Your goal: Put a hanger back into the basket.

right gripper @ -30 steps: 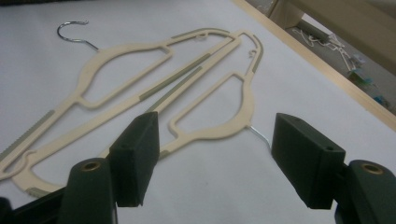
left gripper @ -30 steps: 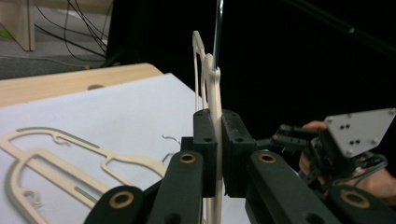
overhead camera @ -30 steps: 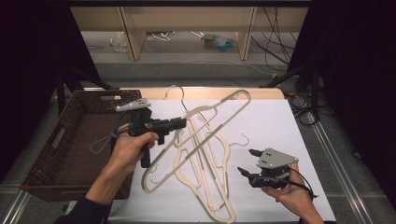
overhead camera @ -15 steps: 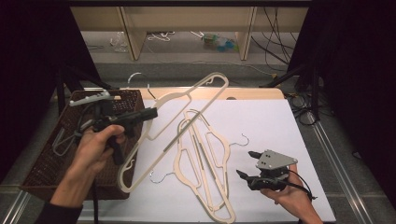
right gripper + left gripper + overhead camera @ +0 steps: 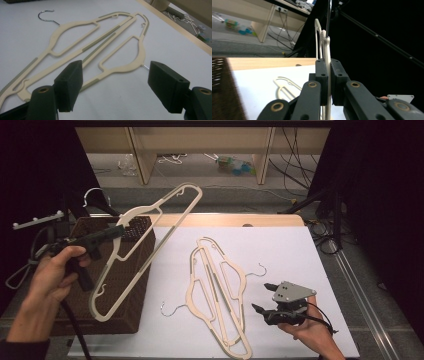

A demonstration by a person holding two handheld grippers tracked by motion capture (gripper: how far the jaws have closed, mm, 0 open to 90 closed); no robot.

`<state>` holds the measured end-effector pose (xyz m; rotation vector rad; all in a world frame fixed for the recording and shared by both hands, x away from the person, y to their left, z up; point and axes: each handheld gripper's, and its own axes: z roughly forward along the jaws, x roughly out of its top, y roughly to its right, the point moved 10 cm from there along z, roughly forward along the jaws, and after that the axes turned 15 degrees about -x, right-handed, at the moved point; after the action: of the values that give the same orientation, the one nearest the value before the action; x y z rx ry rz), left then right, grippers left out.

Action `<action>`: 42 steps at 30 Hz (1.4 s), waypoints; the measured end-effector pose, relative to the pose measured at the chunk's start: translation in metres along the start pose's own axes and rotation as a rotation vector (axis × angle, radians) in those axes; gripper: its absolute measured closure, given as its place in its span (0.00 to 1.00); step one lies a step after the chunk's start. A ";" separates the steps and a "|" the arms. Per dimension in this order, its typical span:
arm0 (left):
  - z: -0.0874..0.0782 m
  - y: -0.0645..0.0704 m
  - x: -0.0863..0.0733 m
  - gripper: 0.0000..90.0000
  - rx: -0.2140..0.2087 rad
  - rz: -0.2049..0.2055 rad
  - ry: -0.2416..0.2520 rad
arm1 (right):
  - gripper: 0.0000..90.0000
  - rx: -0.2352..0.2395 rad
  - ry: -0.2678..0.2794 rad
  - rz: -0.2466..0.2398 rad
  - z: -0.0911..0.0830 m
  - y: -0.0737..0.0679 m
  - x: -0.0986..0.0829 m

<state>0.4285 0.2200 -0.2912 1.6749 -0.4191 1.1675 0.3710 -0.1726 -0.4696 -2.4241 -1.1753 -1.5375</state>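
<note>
One cream hanger (image 5: 145, 240) has been lifted off the worktop (image 5: 300, 255) and is now held over the wicker basket (image 5: 125, 285) by the clamped left tongs (image 5: 119, 231). Two hangers (image 5: 217, 290) remain beside the wide-open, empty right tongs (image 5: 261, 299).

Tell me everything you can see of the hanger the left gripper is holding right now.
The held hanger is cream plastic by its look, a slim triangular frame with notched shoulders and a metal hook at its upper left. It hangs tilted in the air over the brown wicker basket, its lower end near the basket's front. The left gripper is shut on one arm of the frame; in the left gripper view the jaws clamp the thin edge. I cannot tell whether it touches the basket.
</note>
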 end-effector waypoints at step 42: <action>-0.108 -0.128 -0.003 0.96 0.242 -0.032 -0.182 | 0.33 0.027 -0.006 -0.007 0.001 -0.005 0.000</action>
<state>0.4668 0.3679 -0.3589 2.0006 -0.3732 1.0794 0.3689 -0.1686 -0.4724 -2.4121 -1.1988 -1.5076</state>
